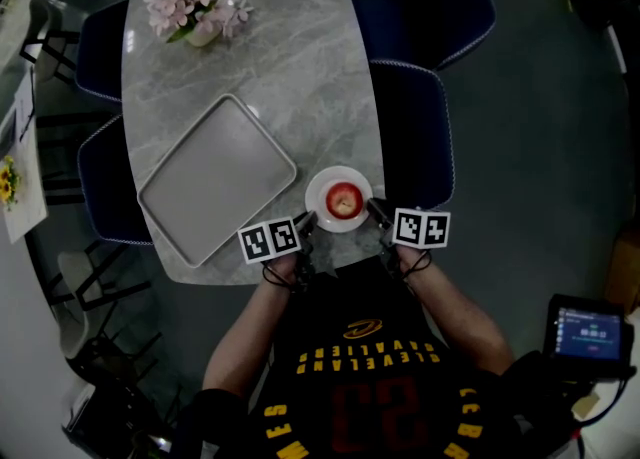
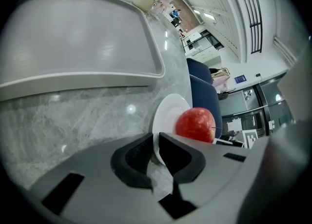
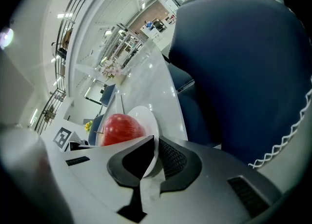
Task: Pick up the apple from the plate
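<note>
A red apple (image 1: 343, 200) is seen resting in the middle of a small white plate (image 1: 338, 173), which is set at the near edge of a grey marbled tabletop (image 1: 290, 67). The plate is gripped from both sides. The left hand-held gripper (image 1: 310, 219) is placed at the plate's left rim, and in the left gripper view its jaws are shown pressed onto the thin white rim of the plate (image 2: 168, 115), with the apple (image 2: 196, 124) just beyond the left hand-held gripper (image 2: 156, 147). The right hand-held gripper (image 1: 374, 209) is placed at the plate's right rim; in the right gripper view the rim of the plate (image 3: 146, 118) is pinched between the jaws of the right hand-held gripper (image 3: 157, 152), and the apple (image 3: 121, 128) is seen just past them. The apple itself is touched by neither.

A grey rectangular tray (image 1: 215, 179) is laid just to the left of the plate. A pot of pink flowers (image 1: 195, 5) is set well beyond the plate, at the far end. A dark blue chair (image 1: 410, 132) is drawn up on the plate's right.
</note>
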A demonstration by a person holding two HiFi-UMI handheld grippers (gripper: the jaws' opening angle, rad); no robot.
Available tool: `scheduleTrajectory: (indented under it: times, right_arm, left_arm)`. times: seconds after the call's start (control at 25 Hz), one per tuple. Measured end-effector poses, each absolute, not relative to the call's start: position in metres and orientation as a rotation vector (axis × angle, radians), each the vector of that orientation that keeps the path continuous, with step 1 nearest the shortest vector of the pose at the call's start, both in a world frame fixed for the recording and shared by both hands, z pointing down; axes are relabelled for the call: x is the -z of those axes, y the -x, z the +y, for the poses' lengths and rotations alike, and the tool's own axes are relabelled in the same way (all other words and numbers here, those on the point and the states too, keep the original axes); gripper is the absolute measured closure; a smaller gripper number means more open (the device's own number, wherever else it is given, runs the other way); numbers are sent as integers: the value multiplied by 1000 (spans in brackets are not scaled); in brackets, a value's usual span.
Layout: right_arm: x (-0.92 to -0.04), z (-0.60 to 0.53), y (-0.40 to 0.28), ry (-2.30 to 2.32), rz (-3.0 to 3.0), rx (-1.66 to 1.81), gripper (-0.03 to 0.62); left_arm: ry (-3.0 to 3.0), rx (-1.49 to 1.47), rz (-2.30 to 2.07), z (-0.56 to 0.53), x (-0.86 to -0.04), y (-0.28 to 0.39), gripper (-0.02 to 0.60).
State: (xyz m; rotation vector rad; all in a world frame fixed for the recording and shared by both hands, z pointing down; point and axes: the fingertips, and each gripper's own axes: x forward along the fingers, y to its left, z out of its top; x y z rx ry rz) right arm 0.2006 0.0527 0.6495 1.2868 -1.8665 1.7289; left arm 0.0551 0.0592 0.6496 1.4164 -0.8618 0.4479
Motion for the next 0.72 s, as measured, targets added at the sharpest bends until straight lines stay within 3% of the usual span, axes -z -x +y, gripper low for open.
scheduleTrajectory:
  times: [0.72]
  right_arm:
    - [-655, 53, -199, -1251, -1887, -1715, 553]
  left_arm:
    - [-1432, -480, -873, 60, -653, -56, 541]
